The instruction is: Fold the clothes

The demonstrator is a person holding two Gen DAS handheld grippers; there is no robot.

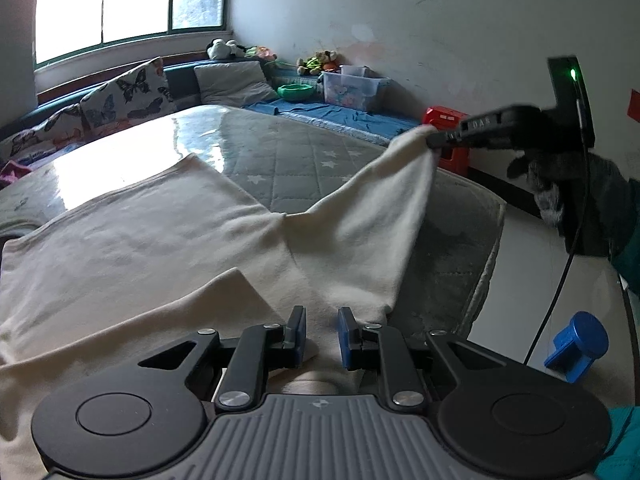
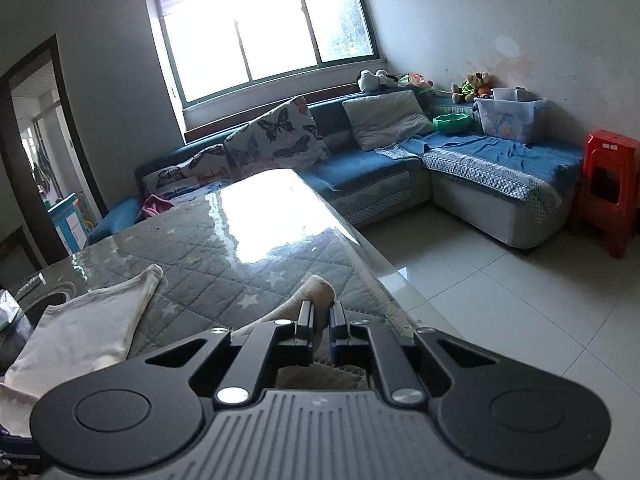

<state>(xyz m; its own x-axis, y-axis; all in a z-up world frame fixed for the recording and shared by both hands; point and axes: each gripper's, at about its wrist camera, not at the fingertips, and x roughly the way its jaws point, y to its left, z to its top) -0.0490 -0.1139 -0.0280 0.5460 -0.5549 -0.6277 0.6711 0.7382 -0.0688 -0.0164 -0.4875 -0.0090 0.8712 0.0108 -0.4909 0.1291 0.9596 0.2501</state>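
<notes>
A cream garment (image 1: 152,240) lies spread on the grey star-quilted table (image 1: 288,160). Low in the left wrist view, my left gripper (image 1: 322,336) sits at the garment's near edge. Its blue pads (image 1: 298,332) stand narrowly apart with cloth filling the gap. My right gripper (image 1: 434,138), in a gloved hand at the right, is shut on a corner of the garment. It holds that corner above the table, so the cloth hangs in a slope. In the right wrist view the pinched corner (image 2: 320,290) pokes out past the right gripper (image 2: 322,320), and more cream cloth (image 2: 92,320) lies to the left.
The table's right edge (image 2: 384,280) drops to a white tiled floor (image 2: 500,288). Beyond stand a blue corner sofa (image 2: 480,152) with butterfly pillows (image 2: 280,132), a clear plastic box (image 2: 510,118), a green bowl (image 2: 452,122) and a red stool (image 2: 610,188). A blue plastic part (image 1: 576,344) shows at the lower right.
</notes>
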